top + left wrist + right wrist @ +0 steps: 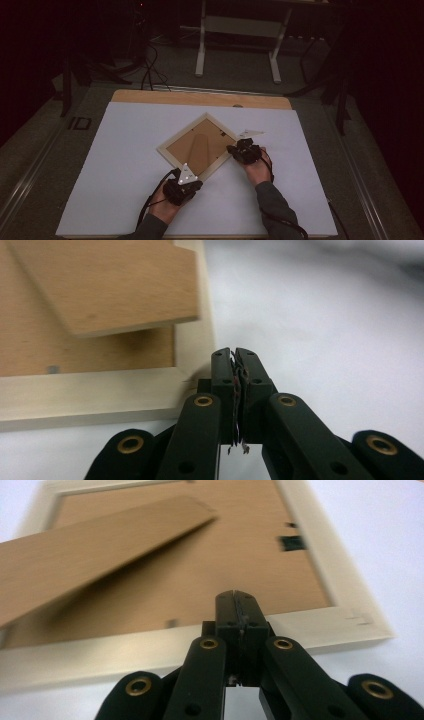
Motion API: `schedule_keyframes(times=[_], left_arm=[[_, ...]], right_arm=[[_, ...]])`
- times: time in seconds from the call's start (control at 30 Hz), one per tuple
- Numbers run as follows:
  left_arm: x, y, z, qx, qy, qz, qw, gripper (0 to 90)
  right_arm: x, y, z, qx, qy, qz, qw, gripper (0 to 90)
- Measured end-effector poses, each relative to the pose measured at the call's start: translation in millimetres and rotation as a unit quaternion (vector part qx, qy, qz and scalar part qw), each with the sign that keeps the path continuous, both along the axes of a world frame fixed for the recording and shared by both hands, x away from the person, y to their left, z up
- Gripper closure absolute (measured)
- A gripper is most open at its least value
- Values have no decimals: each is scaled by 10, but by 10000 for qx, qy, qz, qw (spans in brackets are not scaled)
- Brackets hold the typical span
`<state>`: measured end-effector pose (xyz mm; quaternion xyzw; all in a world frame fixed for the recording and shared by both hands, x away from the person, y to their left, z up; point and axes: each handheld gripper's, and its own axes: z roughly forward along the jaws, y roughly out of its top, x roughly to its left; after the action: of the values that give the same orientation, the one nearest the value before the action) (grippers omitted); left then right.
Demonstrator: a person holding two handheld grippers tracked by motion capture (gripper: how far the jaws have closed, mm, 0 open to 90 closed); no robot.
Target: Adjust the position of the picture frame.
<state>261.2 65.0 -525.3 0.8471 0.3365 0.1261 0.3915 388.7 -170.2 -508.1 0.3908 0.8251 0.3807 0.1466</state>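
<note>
Left claw point(235, 352): jaws pressed together, nothing between them, tips parked at the near corner of the picture frame point(100, 395), touching or just short of it, hard to tell.
Right claw point(235, 595): also clamped flat with nothing held, tips over the frame's lower rail, close to another corner.
Frame point(199, 145): face down, turned like a diamond, mid-sheet on the white board point(125, 165), between the two hands.
Stand flap point(100, 565): sticking up at a slant off the brown backing point(240, 570), free end in the air.
Risk, sliding: closed tips pushing at smooth wood, likely to skid the frame across the slick board rather than hold it.
Risk, spinning: one corner nudged harder than the other, frame probably twists out from between the claws.
Risk, flap: a stray bump could bend it at its hinge.
Risk, clips: small tabs point(292, 542) on the backing, easy to miss with tips this blunt.
</note>
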Motion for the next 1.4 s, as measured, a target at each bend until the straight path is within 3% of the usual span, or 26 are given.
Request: schedule_keyframes(times=[0.13,0.3,0.43,0.6,0.83,1.0,1.4], left_arm=[[-10,-79,-57,269,46,-67,9996,873],[-8,-104,-84,286,100,-45,9995,869],[-1,-103,-87,280,108,-27,9995,870],[6,-93,-86,285,114,15,9995,876],[15,-73,-82,325,112,101,9994,892],[37,-25,-75,368,140,195,9990,892],[112,101,-68,284,240,398,9985,890]], right_arm=[[121,5,-33,-128,-1,-160,9998,900],[244,23,-78,-206,64,-394,9990,900],[289,95,-96,-417,37,-368,9984,900],[333,77,-83,-426,126,-485,9978,900],[328,68,-70,-418,236,-572,9972,900],[296,55,-55,-548,251,-504,9969,900],[225,-19,-43,-513,374,-452,9970,900]])
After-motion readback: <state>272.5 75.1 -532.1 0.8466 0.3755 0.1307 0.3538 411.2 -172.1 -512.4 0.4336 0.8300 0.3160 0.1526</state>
